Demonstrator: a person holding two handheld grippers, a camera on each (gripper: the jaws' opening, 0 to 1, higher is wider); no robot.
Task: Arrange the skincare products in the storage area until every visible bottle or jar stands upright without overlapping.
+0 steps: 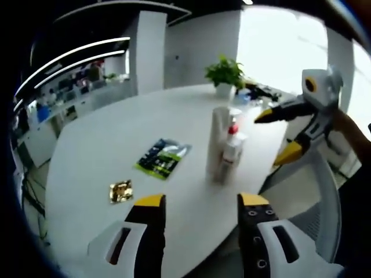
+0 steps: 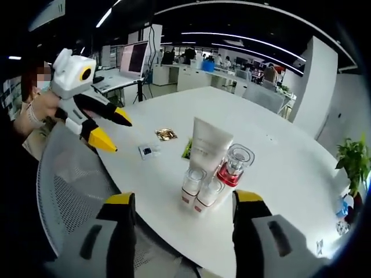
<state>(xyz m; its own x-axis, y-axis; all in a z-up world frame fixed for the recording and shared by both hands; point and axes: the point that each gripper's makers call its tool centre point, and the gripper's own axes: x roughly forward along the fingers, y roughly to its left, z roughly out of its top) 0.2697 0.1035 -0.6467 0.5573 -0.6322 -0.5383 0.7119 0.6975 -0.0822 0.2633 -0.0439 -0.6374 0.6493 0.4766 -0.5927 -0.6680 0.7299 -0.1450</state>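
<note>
Left gripper view: left gripper [image 1: 200, 204] at bottom centre, fingers released, nothing between them.
Right gripper view: right gripper [image 2: 181, 201] at bottom, fingers spread apart, empty.
Skincare products: white tube [image 2: 207, 146], red-collared bottle [image 2: 235, 165] and two small bottles [image 2: 192, 186] stand upright, clustered at frame centre on the white desk [image 2: 278, 174].
Sachets: green packet [image 1: 162, 156] and gold sachet [image 1: 121, 191] lie flat, left of centre.

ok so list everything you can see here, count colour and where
tube: 1, white, upright behind the bottles
small bottles: 2, white with red bases, table's near edge
clear-capped bottle: 1, red collar, beside the tube
green packet: 1, green and dark, flat on table
gold sachet: 1, gold, near the packet
small sachet: 1, white and dark
plant: 1, green, white pot, far edge
table: 1, white
chair: 1, grey mesh
left gripper: open, empty
right gripper: open, empty
</note>
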